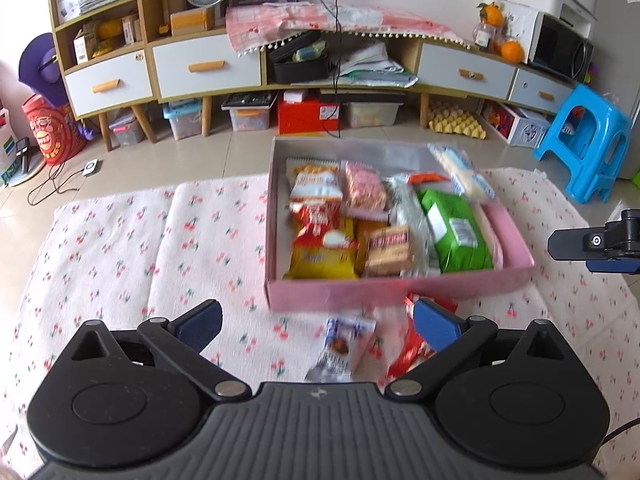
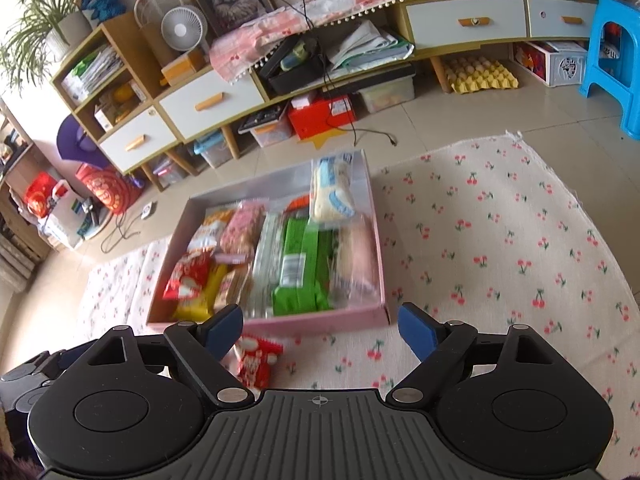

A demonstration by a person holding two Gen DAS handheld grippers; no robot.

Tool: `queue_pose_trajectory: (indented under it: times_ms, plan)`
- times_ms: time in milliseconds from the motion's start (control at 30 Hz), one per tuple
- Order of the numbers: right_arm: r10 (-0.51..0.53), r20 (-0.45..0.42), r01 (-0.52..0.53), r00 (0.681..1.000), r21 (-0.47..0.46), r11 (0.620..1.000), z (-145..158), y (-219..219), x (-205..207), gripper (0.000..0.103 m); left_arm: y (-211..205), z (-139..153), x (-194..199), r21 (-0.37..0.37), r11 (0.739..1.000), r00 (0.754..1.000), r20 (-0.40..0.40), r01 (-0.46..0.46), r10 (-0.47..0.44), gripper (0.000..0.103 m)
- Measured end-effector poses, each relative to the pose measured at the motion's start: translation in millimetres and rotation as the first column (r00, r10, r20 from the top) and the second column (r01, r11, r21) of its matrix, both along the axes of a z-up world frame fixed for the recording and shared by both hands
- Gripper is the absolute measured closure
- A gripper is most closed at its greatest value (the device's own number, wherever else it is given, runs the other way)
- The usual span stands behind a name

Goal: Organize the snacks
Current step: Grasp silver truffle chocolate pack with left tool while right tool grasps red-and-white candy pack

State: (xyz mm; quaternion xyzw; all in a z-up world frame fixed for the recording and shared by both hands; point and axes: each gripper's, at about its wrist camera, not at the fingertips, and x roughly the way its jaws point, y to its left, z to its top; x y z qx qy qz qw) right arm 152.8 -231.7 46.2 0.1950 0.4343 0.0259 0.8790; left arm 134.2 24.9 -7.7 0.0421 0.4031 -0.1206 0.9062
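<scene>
your left gripper (image 1: 316,322) has its blue pads spread wide with nothing clamped between them; it hangs over the cherry-print cloth (image 1: 120,248), just short of the pink box (image 1: 400,292). below its pads lie two loose snacks on the cloth: a white and purple packet (image 1: 340,344) and a red packet (image 1: 412,352), both blurred. your right gripper (image 2: 320,328) is also released, jaws apart and empty, near the box's front right corner, with the red packet beside its left pad. the box sits on the cloth and is packed with snacks: a green pack (image 1: 456,228), a yellow bag (image 1: 320,260), a pink wrapped bar (image 1: 364,186), and a white and blue packet (image 1: 464,172) leaning on the far right wall.
</scene>
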Motion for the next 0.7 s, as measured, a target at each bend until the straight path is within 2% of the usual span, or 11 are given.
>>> queue_pose_trajectory:
  times_ms: [300, 400, 533, 700]
  plan:
    - [0.016, -0.050, -0.016, 0.999, 0.000, 1.000, -23, 15, -19, 0.016, 8, -17, -21, 0.017, 1.000, 0.999, -0.031, -0.013, 0.013, 0.001]
    - [0.025, -0.066, -0.025, 0.997, -0.003, 1.000, -34, 19, -25, 0.015, 9, -22, -26, 0.038, 0.999, 1.000, -0.019, 0.003, -0.002, 0.001]
    - [0.036, -0.091, -0.044, 0.995, -0.082, 0.996, -44, 26, -29, 0.015, 7, -35, -34, 0.083, 0.996, 1.000, -0.004, 0.026, -0.026, 0.001]
    - [0.097, -0.106, -0.113, 0.990, -0.154, 0.982, -52, 37, -30, 0.015, 8, -44, -35, 0.077, 0.996, 0.998, -0.025, 0.052, -0.050, 0.004]
